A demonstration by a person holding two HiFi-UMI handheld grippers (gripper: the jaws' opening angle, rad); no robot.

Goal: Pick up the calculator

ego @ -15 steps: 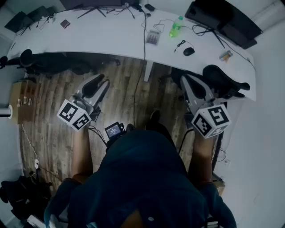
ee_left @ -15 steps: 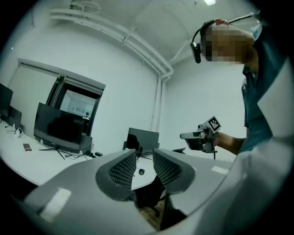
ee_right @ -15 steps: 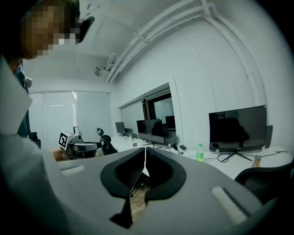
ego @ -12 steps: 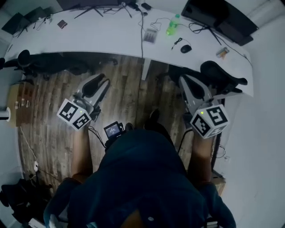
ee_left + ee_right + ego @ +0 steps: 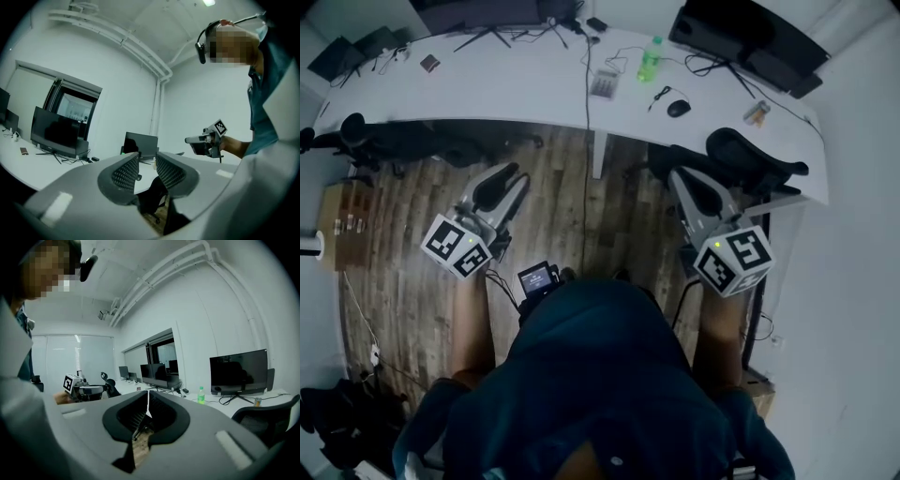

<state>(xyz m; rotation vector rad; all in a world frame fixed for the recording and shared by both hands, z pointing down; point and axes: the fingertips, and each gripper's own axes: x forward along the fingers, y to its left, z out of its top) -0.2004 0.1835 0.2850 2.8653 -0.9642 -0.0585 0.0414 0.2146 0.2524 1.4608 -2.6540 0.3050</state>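
The calculator (image 5: 603, 84) is a small grey slab lying on the long white desk (image 5: 516, 89), to the left of a green bottle (image 5: 650, 58). Both grippers hang over the wooden floor, well short of the desk. My left gripper (image 5: 514, 174) points toward the desk; its jaws stand a little apart with nothing between them (image 5: 146, 171). My right gripper (image 5: 679, 180) has its jaws closed tip to tip on nothing (image 5: 148, 405). Neither gripper view shows the calculator. Each gripper appears in the other's view: the right gripper (image 5: 206, 140) and the left gripper (image 5: 86, 390).
A black mouse (image 5: 679, 109), cables and monitors (image 5: 741, 33) share the desk. Black office chairs (image 5: 750, 159) stand between me and the desk, one right in front of my right gripper. A cardboard box (image 5: 347, 216) sits at the left.
In the head view the desk, calculator and bottle have slid up and to the left. Both grippers have kept their pose over the floor, and their jaws look the same.
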